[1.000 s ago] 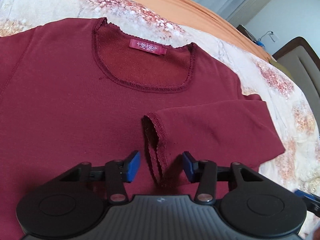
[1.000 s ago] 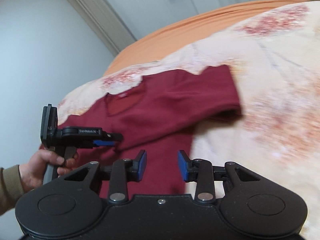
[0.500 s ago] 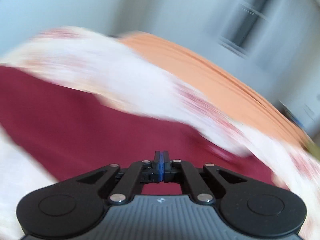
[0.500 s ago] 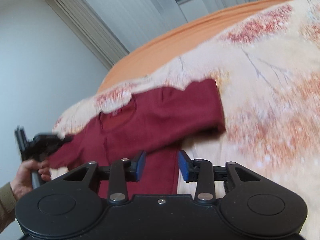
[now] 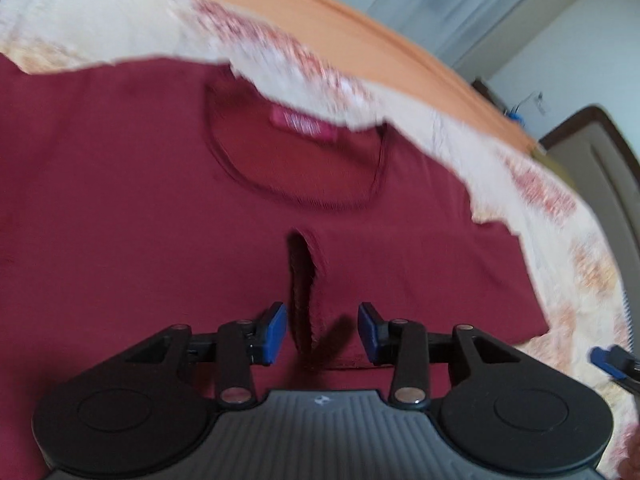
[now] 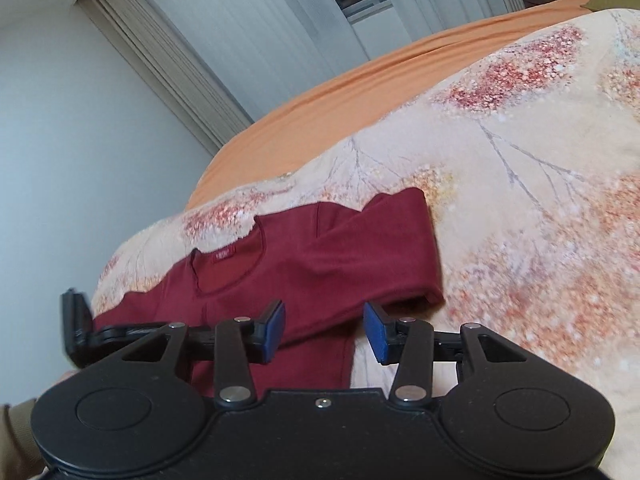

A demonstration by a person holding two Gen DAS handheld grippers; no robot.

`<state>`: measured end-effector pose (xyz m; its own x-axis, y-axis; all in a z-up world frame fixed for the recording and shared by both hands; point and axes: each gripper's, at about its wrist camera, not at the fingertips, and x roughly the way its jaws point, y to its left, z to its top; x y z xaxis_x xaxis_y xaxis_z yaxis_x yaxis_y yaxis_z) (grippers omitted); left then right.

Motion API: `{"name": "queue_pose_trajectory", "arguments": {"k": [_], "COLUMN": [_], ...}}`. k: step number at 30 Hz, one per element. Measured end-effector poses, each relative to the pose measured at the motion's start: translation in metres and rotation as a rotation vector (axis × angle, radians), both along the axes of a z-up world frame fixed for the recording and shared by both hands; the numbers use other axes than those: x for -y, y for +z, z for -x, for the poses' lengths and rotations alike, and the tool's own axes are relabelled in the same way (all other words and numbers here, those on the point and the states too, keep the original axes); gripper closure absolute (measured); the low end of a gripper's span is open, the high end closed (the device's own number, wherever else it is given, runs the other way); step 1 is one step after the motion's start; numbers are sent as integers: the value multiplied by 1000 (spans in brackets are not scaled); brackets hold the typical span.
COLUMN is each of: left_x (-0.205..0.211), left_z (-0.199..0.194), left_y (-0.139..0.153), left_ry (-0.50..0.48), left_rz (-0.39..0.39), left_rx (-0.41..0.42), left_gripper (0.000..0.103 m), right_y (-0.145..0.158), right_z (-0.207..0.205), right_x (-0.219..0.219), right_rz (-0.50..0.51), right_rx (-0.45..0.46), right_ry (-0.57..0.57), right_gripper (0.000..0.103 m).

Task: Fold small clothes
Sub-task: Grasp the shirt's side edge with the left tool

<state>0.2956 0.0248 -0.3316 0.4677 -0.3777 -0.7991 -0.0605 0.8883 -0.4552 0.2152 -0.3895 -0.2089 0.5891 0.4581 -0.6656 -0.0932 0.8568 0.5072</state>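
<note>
Maroon shirt (image 5: 160,208) on floral blanket (image 6: 520,184), grippers apart.

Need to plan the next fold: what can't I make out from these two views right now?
- Shirt hem: left wrist view, covered by the left gripper body.
- Neck label text: motion-blurred there, too small in the right wrist view.
- Other sleeve: right wrist view, behind the left gripper and the right gripper.

One dark red long-sleeved knit shirt (image 5: 160,200) lies on one cream floral-print blanket (image 6: 520,200), near its left edge. One orange bedsheet (image 6: 360,92) shows beyond. Two black grippers with blue-padded fingers: left gripper (image 5: 322,332), right gripper (image 6: 324,332).
</note>
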Motion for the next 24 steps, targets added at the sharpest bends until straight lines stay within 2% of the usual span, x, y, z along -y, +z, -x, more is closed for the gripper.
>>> {"name": "queue_pose_trajectory", "arguments": {"k": [3, 4, 5, 8, 11, 14, 16, 18, 22, 24], "left_x": [9, 10, 9, -9, -50, -110, -144, -158, -152, -149], "left_z": [-2, -3, -4, 3, 17, 25, 31, 35, 35, 31], "left_y": [-7, -7, -5, 15, 42, 50, 46, 47, 47, 47], "left_ry": [4, 1, -4, 33, 172, 359, 445, 454, 394, 390], "left_rz": [-30, -40, -61, -73, -132, -226, -228, -225, -237, -229], "left_rx": [-10, -2, 14, 81, 150, 114, 68, 56, 69, 76], "left_gripper": [61, 83, 100, 100, 100, 100, 100, 100, 100, 100], "right_y": [-3, -4, -6, -10, -16, -29, -42, -54, -70, -80], "right_z": [7, 8, 8, 5, -8, -35, -59, -84, -131, -151], "right_x": [4, 6, 8, 14, 20, 21, 18, 12, -15, -27], "right_rz": [4, 3, -1, -16, -51, -86, -121, -168, -227, -246], "right_rx": [-12, -16, -20, -21, -17, -14, -30, -42, -59, -97], "right_ry": [-7, -13, -21, -45, -74, -97, -118, -129, -110, -102], "right_gripper": [56, 56, 56, 56, 56, 56, 56, 56, 56, 56]}}
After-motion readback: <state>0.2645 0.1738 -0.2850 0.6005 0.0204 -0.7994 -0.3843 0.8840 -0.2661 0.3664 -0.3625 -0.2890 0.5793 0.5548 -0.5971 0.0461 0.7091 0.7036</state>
